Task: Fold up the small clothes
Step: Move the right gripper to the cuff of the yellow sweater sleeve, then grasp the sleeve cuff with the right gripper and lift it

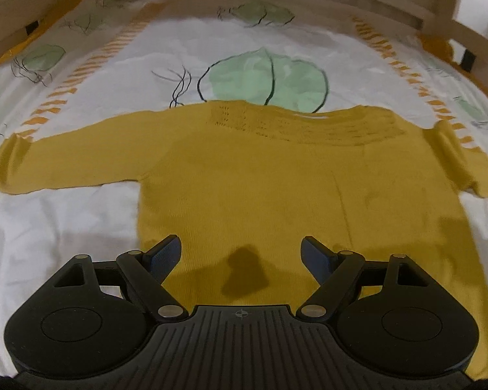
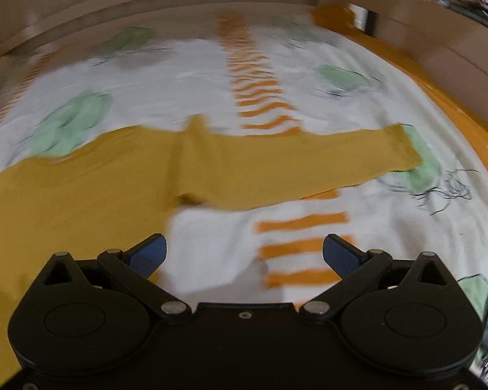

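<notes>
Nearest to me, my left gripper (image 1: 240, 253) stands spread wide and empty, hovering over the hem region of the mustard sweater (image 1: 244, 175); whether its blue pads (image 1: 166, 255) touch the knit I cannot tell. My right gripper (image 2: 244, 255) is likewise spread wide and holds nothing, poised over bare bedsheet (image 2: 211, 243) just beside the sweater's side edge at 9 o'clock.

Beyond the fingers, the sweater lies flat on the bed, hem toward me and neckline (image 1: 302, 123) at 12 o'clock. One sleeve (image 1: 48, 165) reaches out to 9 o'clock in the left view; the other sleeve (image 2: 292, 165) runs toward 2 o'clock in the right view, its cuff resting on a green leaf print.

I judge the garment laid out and the first fold not yet begun. The next move calls for pinching a sleeve near its cuff and carrying it across the body.

Farthest off, the bed's wooden rail (image 1: 244, 6) closes the scene at 12 o'clock.
</notes>
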Demonstrator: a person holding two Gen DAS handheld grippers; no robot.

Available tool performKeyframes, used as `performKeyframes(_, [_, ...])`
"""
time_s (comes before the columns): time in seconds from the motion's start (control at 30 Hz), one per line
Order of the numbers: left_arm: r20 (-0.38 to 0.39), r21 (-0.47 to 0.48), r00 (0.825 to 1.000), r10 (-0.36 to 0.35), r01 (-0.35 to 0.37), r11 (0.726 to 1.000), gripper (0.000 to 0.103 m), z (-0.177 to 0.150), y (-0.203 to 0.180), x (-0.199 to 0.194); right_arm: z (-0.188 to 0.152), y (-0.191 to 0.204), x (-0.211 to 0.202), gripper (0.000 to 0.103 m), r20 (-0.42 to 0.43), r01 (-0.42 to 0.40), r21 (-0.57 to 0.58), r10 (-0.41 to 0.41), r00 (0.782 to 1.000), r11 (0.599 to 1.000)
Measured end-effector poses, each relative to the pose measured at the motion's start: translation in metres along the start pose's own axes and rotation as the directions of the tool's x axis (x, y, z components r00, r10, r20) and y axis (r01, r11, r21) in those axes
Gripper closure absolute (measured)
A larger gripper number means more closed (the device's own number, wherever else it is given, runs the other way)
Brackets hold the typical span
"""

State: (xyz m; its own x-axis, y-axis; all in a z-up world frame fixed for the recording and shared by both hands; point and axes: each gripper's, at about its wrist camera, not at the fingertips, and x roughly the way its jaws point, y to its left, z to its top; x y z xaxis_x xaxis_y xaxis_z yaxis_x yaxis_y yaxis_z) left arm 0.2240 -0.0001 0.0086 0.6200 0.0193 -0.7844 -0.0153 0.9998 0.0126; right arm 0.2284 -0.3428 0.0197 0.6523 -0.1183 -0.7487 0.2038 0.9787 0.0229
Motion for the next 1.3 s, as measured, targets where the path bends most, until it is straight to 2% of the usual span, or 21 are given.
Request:
performKeyframes(0.07, [-0.041, 0.013, 0.999, 0.031, -0.031, 0.999, 0.023, 0.006, 0.000, 0.019, 0.011, -0.019, 0.018, 0.001, -0.018, 0.042, 0.029, -0.042, 0.999, 0.999])
performKeyframes(0.2, [-0.078, 0.016, 0.996, 0.045, -0.044, 0.999, 0.023, 0.012, -0.001, 0.046, 0.028, -0.054, 0.051, 0.001, -0.048, 0.090, 0.075, -0.087, 0.995, 0.993])
performKeyframes(0.4, [-0.147, 0.028, 0.989, 0.020, -0.016, 0.999, 0.022, 0.013, 0.001, 0.069, 0.053, -0.103, 0.087, 0.001, -0.051, 0.090, 0.150, -0.083, 0.995, 0.985])
performKeyframes(0.47, [-0.120, 0.040, 0.993, 0.017, -0.012, 0.999, 0.022, 0.013, 0.000, 0.068, 0.064, -0.121, 0.100, 0.001, -0.056, 0.096, 0.172, -0.088, 0.995, 0.980])
performKeyframes(0.67, [-0.101, 0.028, 0.995, 0.007, -0.004, 1.000, 0.014, 0.014, 0.000, 0.069, 0.089, -0.171, 0.119, 0.001, -0.051, 0.183, 0.239, -0.176, 0.983, 0.954])
performKeyframes(0.83, [-0.089, 0.027, 0.996, 0.011, -0.009, 1.000, 0.012, 0.014, -0.004, 0.069, 0.094, -0.206, 0.135, 0.005, -0.058, 0.203, 0.313, -0.195, 0.979, 0.928])
performKeyframes(0.93, [-0.083, 0.023, 0.997, 0.005, -0.003, 1.000, 0.011, 0.016, -0.003, 0.070, 0.094, -0.216, 0.146, 0.021, -0.079, 0.217, 0.321, -0.202, 0.976, 0.922])
performKeyframes(1.03, [-0.081, 0.021, 0.997, 0.004, -0.003, 1.000, 0.011, 0.017, -0.003, 0.071, 0.092, -0.220, 0.158, 0.029, -0.100, 0.220, 0.325, -0.198, 0.975, 0.920])
performKeyframes(1.3, [-0.081, 0.011, 0.997, 0.002, -0.001, 1.000, 0.011, 0.018, -0.003, 0.072, 0.088, -0.209, 0.174, 0.031, -0.104, 0.270, 0.253, -0.251, 0.962, 0.929])
